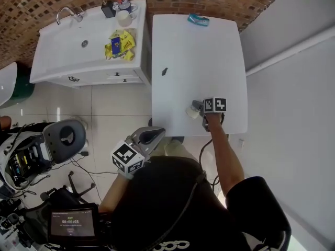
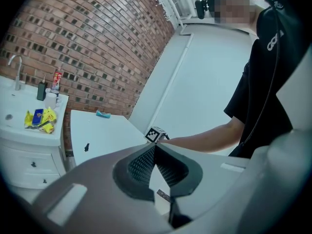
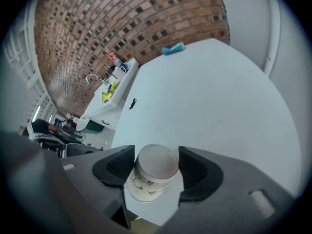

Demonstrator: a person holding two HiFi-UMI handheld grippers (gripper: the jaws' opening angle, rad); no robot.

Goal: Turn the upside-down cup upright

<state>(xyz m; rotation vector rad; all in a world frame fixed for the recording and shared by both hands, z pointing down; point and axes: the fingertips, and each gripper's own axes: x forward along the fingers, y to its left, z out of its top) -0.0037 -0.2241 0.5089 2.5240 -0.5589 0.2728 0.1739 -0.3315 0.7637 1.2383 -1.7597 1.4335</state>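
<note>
In the head view, your right tongs (image 1: 196, 110) reach down near the close edge of the long white counter (image 1: 199, 61). They sit around the small white paper cup (image 1: 192, 112), which stands base-up there. Your left tongs (image 1: 156, 133) hang off the counter by your body, over the pale tiled floor (image 1: 115, 109). A white sink cabinet (image 1: 78, 56) stands just beside the counter against a brick wall (image 1: 52, 4). A small teal object (image 1: 198, 19) lies at the far end and a small dark speck (image 1: 164, 71) mid-counter, both well apart from the cup.

In the left gripper view, those tongs are closed tip to tip with nothing between them, and you will likely not need them for this step.

In the right gripper view, the tongs stand apart, one pad on each side of the cup's faintly printed wall, very near it, with no squeeze that I can make out. Close gently, since thin paper probably dents. Take the wall around its middle, lift clear of the counter before you roll your wrist over, then set the cup on its base on bare surface
</note>
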